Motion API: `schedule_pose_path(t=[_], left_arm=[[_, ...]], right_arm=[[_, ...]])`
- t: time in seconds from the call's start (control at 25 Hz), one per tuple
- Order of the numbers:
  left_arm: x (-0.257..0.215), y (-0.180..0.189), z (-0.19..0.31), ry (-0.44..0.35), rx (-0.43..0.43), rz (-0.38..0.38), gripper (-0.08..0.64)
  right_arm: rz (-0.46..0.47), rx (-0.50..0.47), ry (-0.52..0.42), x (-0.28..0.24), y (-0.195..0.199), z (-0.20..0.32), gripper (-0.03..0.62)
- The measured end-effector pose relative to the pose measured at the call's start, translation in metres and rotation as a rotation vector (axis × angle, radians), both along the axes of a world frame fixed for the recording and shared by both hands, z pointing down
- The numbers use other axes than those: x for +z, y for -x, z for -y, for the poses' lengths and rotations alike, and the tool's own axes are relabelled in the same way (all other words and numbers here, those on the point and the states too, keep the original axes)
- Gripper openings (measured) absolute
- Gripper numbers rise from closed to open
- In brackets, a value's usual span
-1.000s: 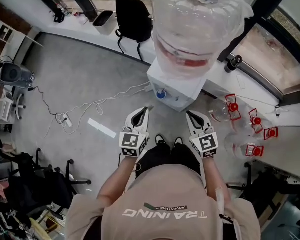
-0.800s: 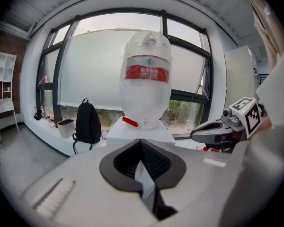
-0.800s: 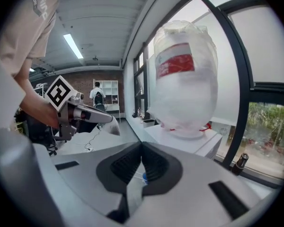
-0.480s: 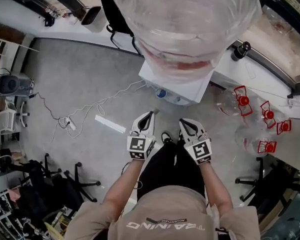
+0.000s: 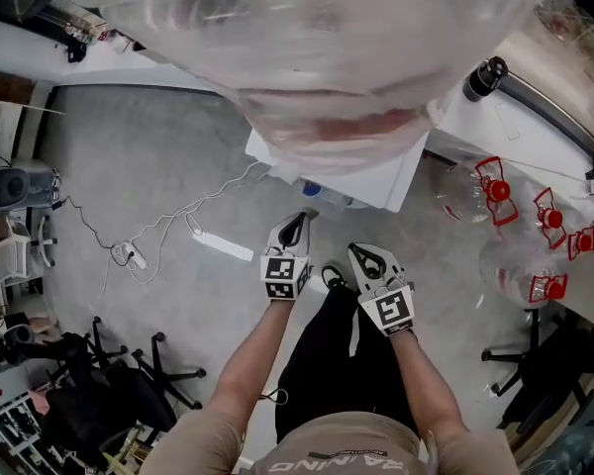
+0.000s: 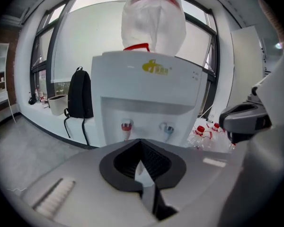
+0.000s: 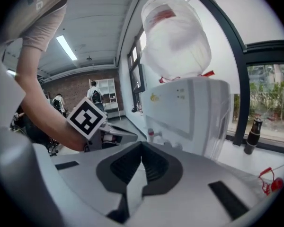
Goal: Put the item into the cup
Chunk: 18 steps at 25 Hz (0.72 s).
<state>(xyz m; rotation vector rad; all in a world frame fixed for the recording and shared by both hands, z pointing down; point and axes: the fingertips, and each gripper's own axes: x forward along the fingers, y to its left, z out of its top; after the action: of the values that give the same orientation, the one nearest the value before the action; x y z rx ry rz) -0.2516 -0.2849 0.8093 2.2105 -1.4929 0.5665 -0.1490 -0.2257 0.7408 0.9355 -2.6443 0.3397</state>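
Both tools are pressed together with nothing between them. The left tool [image 5: 300, 217] has its tips meeting in its own view [image 6: 141, 142], and the right tool [image 5: 353, 250] does the same [image 7: 142, 144]. No view shows where the cup and the item are.

The two tools are held side by side in front of the person, close but apart, and both point at the water dispenser [image 5: 376, 176]. From the right gripper view, the left tool's marker cube [image 7: 87, 117] sits just to the left, with a bare forearm [image 7: 42, 103] behind it.

The dispenser is a white box with a red tap [image 6: 126, 125] and a blue tap [image 6: 167, 128] in a recess on its front. A big clear bottle [image 6: 154, 18] stands upside down on top and fills the top of the head view [image 5: 317, 47].

Right of the dispenser, several empty clear bottles with red caps [image 5: 495, 191] lie on the floor [image 5: 158, 166]. A dark bottle [image 7: 251, 134] stands on the white bench by the window [image 5: 495, 132]. To the left, a black backpack [image 6: 79, 93] hangs against the window ledge, and a white power strip [image 5: 223, 246] with its cable lies on the floor. Black office chairs [image 5: 129, 364] stand near the person's left side.
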Motion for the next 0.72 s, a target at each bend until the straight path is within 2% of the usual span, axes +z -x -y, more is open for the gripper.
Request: schedule_pose_path(t=[0.32,0.72], left_arm=[[0.067,0.019,0.032,0.063,-0.011,0.070,0.006],[0.100,0.011,0.073,0.078,0.001,0.119,0.006]], right_arm=[[-0.005,-0.011,0.068,0.043,-0.001,-0.018,0.011],[0.008,-0.020,0.057,0.051,0.004,0.005,0.011]])
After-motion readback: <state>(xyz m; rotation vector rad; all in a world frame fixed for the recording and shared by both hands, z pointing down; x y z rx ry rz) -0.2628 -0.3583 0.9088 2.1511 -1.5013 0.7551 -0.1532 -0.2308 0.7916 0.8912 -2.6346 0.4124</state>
